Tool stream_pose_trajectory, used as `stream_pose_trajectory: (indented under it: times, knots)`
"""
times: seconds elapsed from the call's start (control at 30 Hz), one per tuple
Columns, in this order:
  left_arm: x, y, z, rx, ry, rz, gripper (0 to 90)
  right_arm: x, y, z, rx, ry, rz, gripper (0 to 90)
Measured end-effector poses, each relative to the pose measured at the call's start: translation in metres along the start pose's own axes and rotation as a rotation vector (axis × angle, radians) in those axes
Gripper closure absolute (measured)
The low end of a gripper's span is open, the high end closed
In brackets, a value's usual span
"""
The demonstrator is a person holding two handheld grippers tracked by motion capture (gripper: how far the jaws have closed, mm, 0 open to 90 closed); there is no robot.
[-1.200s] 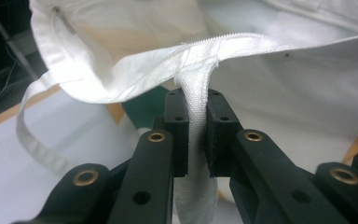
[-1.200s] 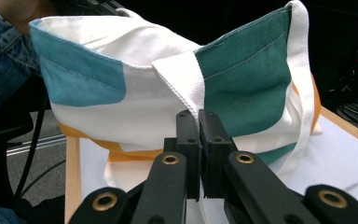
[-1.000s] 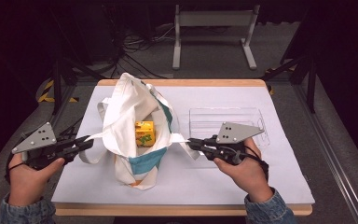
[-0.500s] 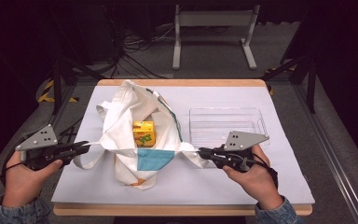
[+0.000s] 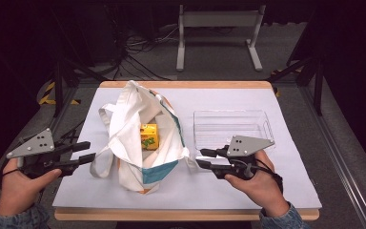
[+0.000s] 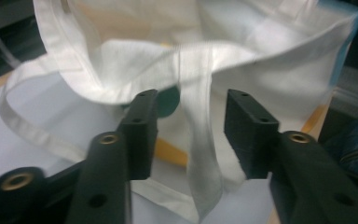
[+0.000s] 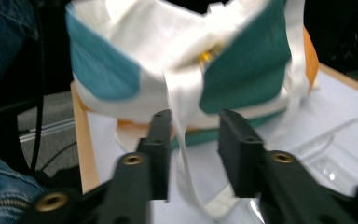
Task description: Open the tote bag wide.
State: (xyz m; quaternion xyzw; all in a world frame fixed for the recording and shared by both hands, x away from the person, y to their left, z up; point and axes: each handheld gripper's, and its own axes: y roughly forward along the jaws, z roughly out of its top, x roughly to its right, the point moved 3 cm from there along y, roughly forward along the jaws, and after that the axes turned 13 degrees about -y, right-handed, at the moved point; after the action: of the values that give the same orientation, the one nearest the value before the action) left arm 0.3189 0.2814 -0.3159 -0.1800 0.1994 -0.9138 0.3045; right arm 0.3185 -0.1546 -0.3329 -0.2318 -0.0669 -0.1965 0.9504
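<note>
A white cloth tote bag (image 5: 133,129) with teal patches lies open on the table, a yellow juice carton (image 5: 148,136) inside it. My left gripper (image 5: 89,150) sits at the bag's left side. Its jaws have just been opening, and a white strap (image 6: 200,154) hangs loose between the pads without being pressed. My right gripper (image 5: 200,157) is at the bag's right side; its jaws have also just been opening, with the other strap (image 7: 182,116) slack between them. In the gripper views, the left gripper (image 6: 191,98) and the right gripper (image 7: 196,116) both stand apart.
A clear plastic tray (image 5: 262,125) lies on the white table cover (image 5: 286,191) right of the bag, just beyond my right hand. The wooden table edge (image 5: 186,215) runs along the front. A metal stand (image 5: 219,21) and cables are on the floor behind.
Both grippers' jaws, earlier shut on the bag's straps and pulling them outward, have opened. The straps have gone slack and the bag's mouth has drawn in. The hands have barely moved.
</note>
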Motion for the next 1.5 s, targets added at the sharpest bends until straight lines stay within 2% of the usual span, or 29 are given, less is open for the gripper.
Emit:
stream_pose_trajectory:
  times: [0.1, 0.13, 0.23, 0.3, 0.43, 0.5, 0.63, 0.73, 0.8, 0.87, 0.97, 1.03, 1.07, 1.17, 1.27, 1.37, 1.43, 1.5]
  knots:
    - [0.002, -0.002, 0.008, 0.052, -0.062, 0.002, 44.9, -0.002, 0.000, 0.010, 0.038, -0.003, 0.009, 54.9]
    - [0.001, 0.001, 0.012, 0.067, -0.093, 0.001, 43.0, 0.000, 0.001, 0.014, 0.054, -0.008, 0.003, 52.9]
    - [-0.003, 0.017, 0.021, 0.081, -0.140, 0.016, 40.4, 0.009, 0.006, 0.024, 0.083, 0.000, -0.031, 51.6]
    - [-0.008, 0.034, 0.026, 0.085, -0.147, 0.038, 37.1, 0.018, 0.015, 0.031, 0.093, 0.010, -0.052, 49.4]
    - [-0.011, 0.061, 0.034, 0.092, -0.128, 0.056, 37.9, 0.029, 0.036, 0.041, 0.059, -0.016, -0.093, 47.9]
    - [-0.013, 0.069, 0.035, 0.101, -0.137, 0.051, 37.0, 0.034, 0.050, 0.046, 0.054, -0.015, -0.096, 47.1]
    - [-0.022, 0.081, 0.034, 0.109, -0.154, 0.090, 35.4, 0.045, 0.070, 0.048, 0.031, -0.003, -0.125, 46.0]
    - [-0.028, 0.082, 0.031, 0.108, -0.170, 0.111, 34.2, 0.052, 0.083, 0.048, 0.008, 0.004, -0.151, 46.6]
    - [-0.031, 0.081, 0.028, 0.107, -0.176, 0.116, 33.4, 0.056, 0.090, 0.046, -0.018, 0.004, -0.178, 50.8]
    - [-0.034, 0.079, 0.025, 0.107, -0.188, 0.128, 33.3, 0.059, 0.093, 0.043, -0.045, 0.005, -0.191, 59.0]
    - [-0.039, 0.075, 0.021, 0.107, -0.207, 0.138, 32.2, 0.062, 0.096, 0.038, -0.066, 0.030, -0.185, 79.7]
    - [-0.041, 0.073, 0.019, 0.107, -0.217, 0.143, 31.7, 0.062, 0.095, 0.037, -0.068, 0.034, -0.185, 85.8]
    - [-0.047, 0.070, 0.015, 0.112, -0.244, 0.154, 31.3, 0.062, 0.095, 0.036, -0.065, 0.033, -0.188, 86.6]
    - [-0.051, 0.067, 0.013, 0.117, -0.263, 0.147, 31.5, 0.061, 0.095, 0.036, -0.062, 0.034, -0.188, 87.0]
    - [-0.056, 0.062, 0.010, 0.120, -0.260, 0.157, 32.1, 0.060, 0.095, 0.036, -0.062, 0.033, -0.186, 87.1]
    - [-0.062, 0.060, 0.005, 0.089, -0.233, 0.152, 35.8, 0.060, 0.094, 0.036, -0.058, 0.034, -0.184, 87.0]
    - [-0.066, 0.061, 0.000, 0.044, -0.197, 0.148, 39.7, 0.060, 0.094, 0.036, -0.056, 0.035, -0.182, 87.1]
    - [-0.069, 0.065, -0.004, 0.006, -0.178, 0.155, 40.0, 0.060, 0.094, 0.036, -0.054, 0.035, -0.180, 87.0]
